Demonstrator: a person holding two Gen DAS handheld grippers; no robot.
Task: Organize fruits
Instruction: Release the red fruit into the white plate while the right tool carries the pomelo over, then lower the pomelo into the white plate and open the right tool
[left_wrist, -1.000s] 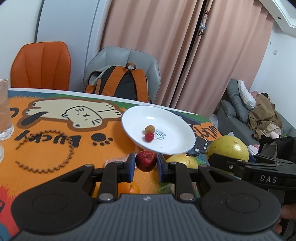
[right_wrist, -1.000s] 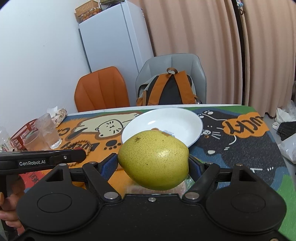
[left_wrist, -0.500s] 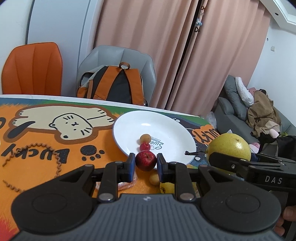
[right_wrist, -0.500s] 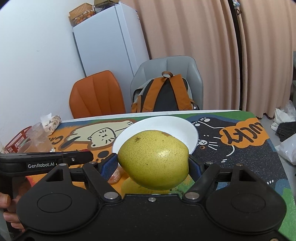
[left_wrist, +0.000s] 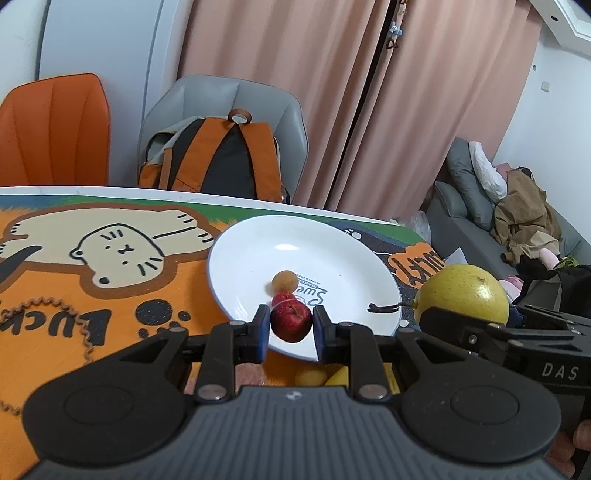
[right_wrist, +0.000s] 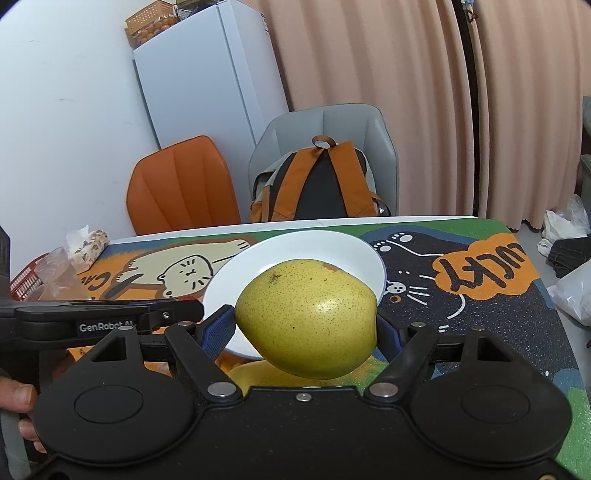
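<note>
Pink curtains (left_wrist: 332, 92) and two chairs stand behind your worktop (left_wrist: 110, 295), which carries a cartoon cat mat. Your left gripper (left_wrist: 290, 325) holds a small red fruit (left_wrist: 291, 321), like a tiny apple, between narrow fingers (left_wrist: 260, 332), above the near rim of the white plate (left_wrist: 332, 258). The plate lies straight ahead of these fingers, so I think a short move forward and down is enough. Two small fruits, one red (left_wrist: 282, 296) and one tan (left_wrist: 283, 280), lie already near the plate's middle; you should set yours beside them, not on top.

Your right gripper (right_wrist: 306, 325) holds a big yellow-green pear (right_wrist: 308, 317) between wide-spread fingers. Its long axis runs across, from finger to finger, and the stem (left_wrist: 384, 306) points to the left, over the plate's right rim. The left gripper looks nearer to the plate's middle. More yellow fruits (left_wrist: 310, 376) wait on the worktop under the grippers.
</note>
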